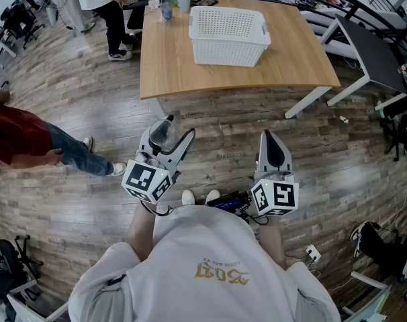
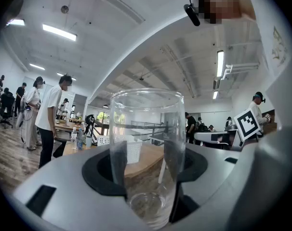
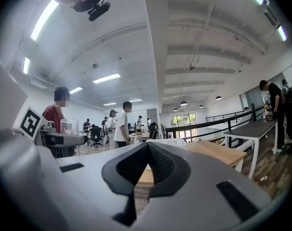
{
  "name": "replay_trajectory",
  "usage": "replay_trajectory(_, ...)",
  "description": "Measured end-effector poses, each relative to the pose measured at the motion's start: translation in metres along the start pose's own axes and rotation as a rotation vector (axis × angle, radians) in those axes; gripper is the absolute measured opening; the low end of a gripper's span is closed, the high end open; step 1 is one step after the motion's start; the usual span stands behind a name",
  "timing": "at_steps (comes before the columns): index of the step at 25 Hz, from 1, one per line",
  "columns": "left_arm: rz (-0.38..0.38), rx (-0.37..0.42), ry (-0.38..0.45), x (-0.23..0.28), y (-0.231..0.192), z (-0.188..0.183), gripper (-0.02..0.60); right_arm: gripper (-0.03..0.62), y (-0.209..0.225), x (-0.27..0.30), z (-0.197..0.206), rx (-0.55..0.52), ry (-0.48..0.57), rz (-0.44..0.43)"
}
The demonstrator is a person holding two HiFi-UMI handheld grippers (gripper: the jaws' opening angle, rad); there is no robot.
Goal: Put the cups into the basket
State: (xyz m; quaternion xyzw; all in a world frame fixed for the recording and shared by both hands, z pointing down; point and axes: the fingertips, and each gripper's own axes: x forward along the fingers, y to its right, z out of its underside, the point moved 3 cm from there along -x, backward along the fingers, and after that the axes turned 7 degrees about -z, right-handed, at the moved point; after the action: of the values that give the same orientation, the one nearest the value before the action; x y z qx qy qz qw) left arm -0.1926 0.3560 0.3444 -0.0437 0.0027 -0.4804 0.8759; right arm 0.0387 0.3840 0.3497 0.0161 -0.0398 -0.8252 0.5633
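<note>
clear cup (image 2: pixel 146 129) pinched in left gripper (image 1: pixel 175 131), barely made out in head view | right gripper (image 1: pixel 269 139) pressed together, empty

A gold print (image 1: pixel 220 272) is borne on the white sweatshirt (image 1: pixel 183 247) worn by the person in the head view. It is seen upside down, and its characters cannot be made out with certainty. A smaller line beside it is too fine to be read. A black-and-white square code marker (image 1: pixel 142 177) is carried on the cube of the left tongs (image 1: pixel 171 136), and a second code marker (image 1: pixel 280 195) on that of the right tongs (image 1: pixel 270 139). No letters or numbers are given by them.
</note>
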Motion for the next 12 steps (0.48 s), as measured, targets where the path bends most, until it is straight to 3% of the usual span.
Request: replay_trajectory(12, -0.023, 0.003, 0.001, 0.007, 0.027, 0.0, 0.265, 0.009, 0.028, -0.021, 0.0, 0.002, 0.0, -0.01)
